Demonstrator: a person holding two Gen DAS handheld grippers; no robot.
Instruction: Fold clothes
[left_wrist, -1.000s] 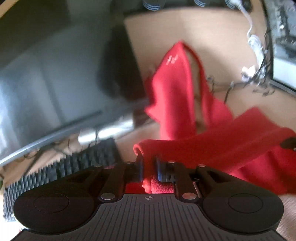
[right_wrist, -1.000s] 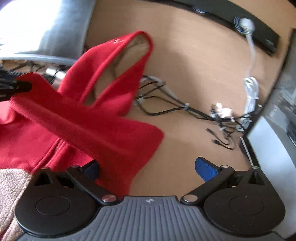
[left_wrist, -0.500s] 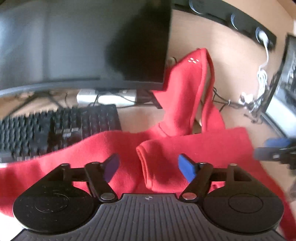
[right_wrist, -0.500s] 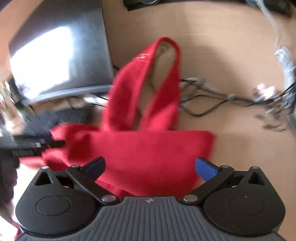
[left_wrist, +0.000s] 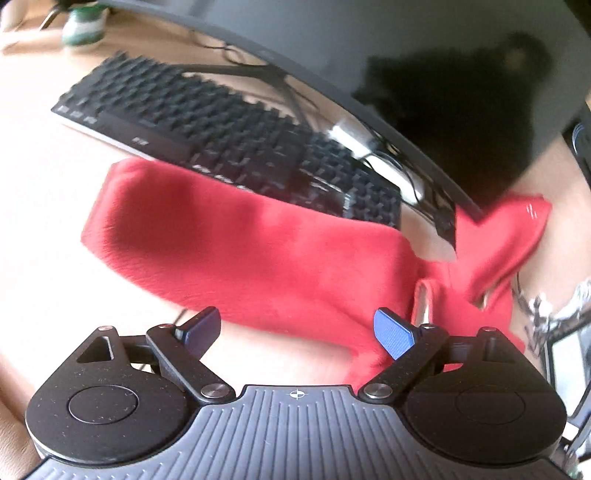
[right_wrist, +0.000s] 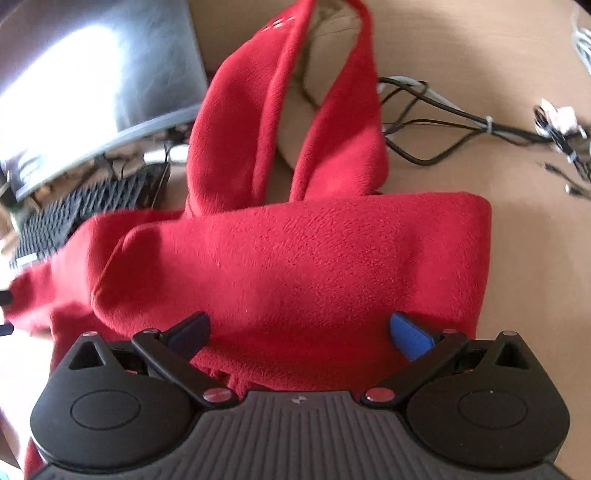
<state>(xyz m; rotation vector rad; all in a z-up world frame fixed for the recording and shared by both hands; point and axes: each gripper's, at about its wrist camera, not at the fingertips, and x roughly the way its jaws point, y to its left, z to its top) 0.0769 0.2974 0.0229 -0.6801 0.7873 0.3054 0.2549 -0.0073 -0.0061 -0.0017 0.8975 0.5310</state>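
Fuzzy red fleece garment (right_wrist: 295, 266), smooth matt wooden desk (right_wrist: 517, 229), glossy monitor (left_wrist: 443, 74), black plastic keyboard (left_wrist: 229, 140)

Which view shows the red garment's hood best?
The right wrist view: the hood stands open and sharp above the folded body, pale lining visible. The left wrist view catches only its blurred tip at the right edge, partly behind the monitor.

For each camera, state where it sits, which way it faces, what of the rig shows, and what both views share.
Left wrist: sits on the left gripper, looking down along its fingers at the red garment, keyboard and monitor; its jaws are opening, clamping nothing.
Right wrist: sits on the right gripper, looking down over the red garment toward cables on the desk; jaws wide, the garment lying under them.
Shared: garment, keyboard, monitor.
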